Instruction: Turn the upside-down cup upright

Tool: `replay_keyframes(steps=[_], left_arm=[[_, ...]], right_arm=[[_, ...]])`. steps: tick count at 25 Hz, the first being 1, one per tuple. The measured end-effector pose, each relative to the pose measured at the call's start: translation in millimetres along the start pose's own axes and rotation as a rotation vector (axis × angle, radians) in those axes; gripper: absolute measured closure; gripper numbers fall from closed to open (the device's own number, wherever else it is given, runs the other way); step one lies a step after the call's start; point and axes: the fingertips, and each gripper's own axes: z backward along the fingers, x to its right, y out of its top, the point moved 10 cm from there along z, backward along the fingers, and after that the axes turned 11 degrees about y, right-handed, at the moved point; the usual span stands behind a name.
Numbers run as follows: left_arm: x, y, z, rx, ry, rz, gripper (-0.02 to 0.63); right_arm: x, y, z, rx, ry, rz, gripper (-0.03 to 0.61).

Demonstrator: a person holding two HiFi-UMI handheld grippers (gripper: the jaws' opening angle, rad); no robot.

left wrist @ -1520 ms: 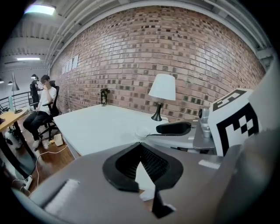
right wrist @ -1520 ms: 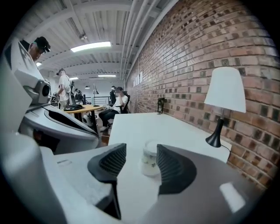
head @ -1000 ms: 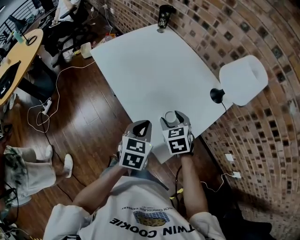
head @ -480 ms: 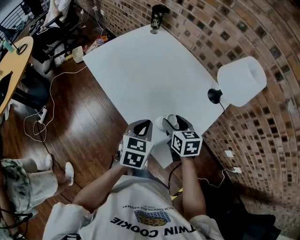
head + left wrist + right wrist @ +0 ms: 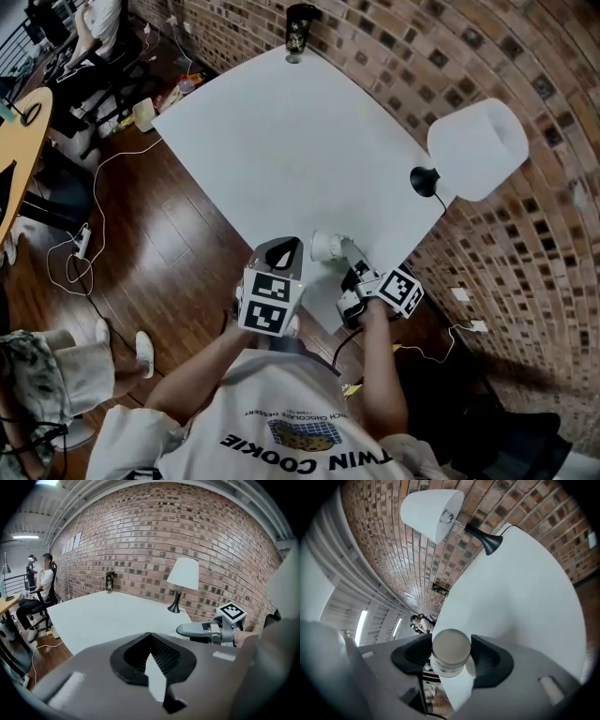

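our right gripper (image 5: 451,641) pinches the small white round cup (image 5: 324,246), tipped sideways near the white table's (image 5: 281,141) near edge. our left gripper (image 5: 150,634) is pressed together.

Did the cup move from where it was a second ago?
Yes. Held in the right claw, the cup has tipped sideways, its end now pointing away from the lamp base.

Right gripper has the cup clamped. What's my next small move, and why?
Probably roll the right gripper until the cup's mouth faces up, then lower it. The cup lies sideways between the jaws, over the table's near corner, not yet upright. The left gripper holds nothing and is apart from it.
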Motion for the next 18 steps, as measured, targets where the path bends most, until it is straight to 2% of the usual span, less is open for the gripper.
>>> replay_keyframes(steps=[4, 7, 13, 16, 18], left_arm=[[0.1, 0.3, -1.4, -0.001, -0.005, -0.003, 0.611], [-0.9, 0.3, -0.7, -0.003, -0.01, -0.001, 0.611], [0.4, -0.5, -0.9, -0.003, -0.014, -0.002, 0.611], [0.7, -0.5, -0.9, -0.003, -0.014, -0.001, 0.611], [0.0, -0.7, -0.3, -0.003, -0.012, 0.001, 0.611]], right_arm=[[3.3, -2.4, 6.2, 0.027, -0.026, 0.0, 0.327], [3.5, -2.3, 9.1, 0.027, -0.046, 0.062, 0.327], [1.8, -2.3, 7.0, -0.035, -0.111, 0.178, 0.327], [-3.3, -0.4, 5.6, -0.094, -0.134, 0.281, 0.327], [-14.6, 3.6, 2.9, -0.174, -0.145, 0.428, 0.327]])
